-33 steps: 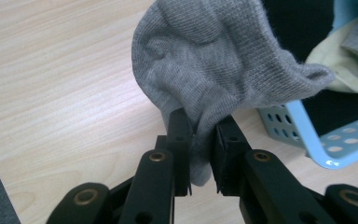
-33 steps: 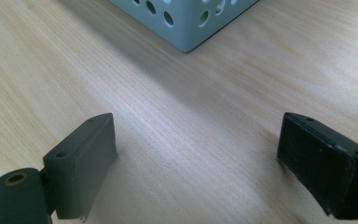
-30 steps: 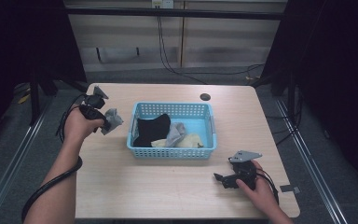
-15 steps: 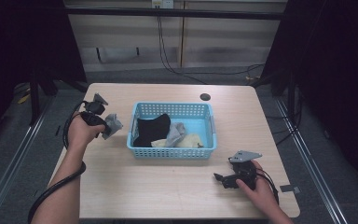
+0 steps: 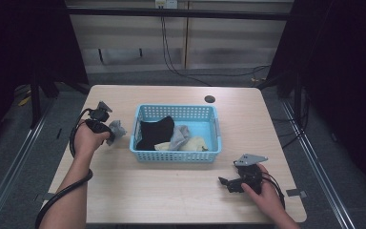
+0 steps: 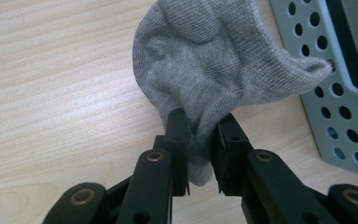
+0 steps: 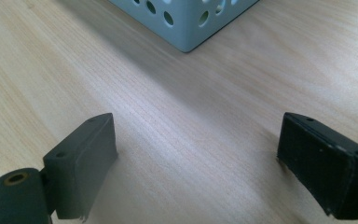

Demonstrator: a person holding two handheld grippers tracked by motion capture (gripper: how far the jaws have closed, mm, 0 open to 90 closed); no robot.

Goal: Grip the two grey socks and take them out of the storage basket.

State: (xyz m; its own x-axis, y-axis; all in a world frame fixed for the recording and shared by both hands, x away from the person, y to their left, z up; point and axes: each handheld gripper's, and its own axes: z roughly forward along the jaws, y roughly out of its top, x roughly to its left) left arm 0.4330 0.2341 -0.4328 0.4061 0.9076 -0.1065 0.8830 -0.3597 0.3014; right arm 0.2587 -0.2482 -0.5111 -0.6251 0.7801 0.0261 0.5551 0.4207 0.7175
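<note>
A grey sock (image 6: 209,74) hangs pinched between the jaws of my left gripper (image 6: 200,144), just left of the blue basket (image 6: 349,93). From above, the same grey sock (image 5: 117,130) sits at the left gripper (image 5: 108,130), a short way outside the blue basket's (image 5: 176,156) left wall. Inside the basket lie a black garment (image 5: 155,132), another grey sock (image 5: 178,137) and a pale yellow piece (image 5: 193,144). My right gripper (image 5: 225,183) rests low over the table at the front right, open with bare wood between its jaws (image 7: 196,154).
A corner of the basket (image 7: 186,28) lies ahead of the right gripper. A dark round hole (image 5: 209,99) sits in the tabletop behind the basket. A strip of tape (image 5: 298,193) marks the table's right front edge.
The left hand has drawn the grey sock down and slightly away from the basket toward the table. The right gripper has stayed in place.
</note>
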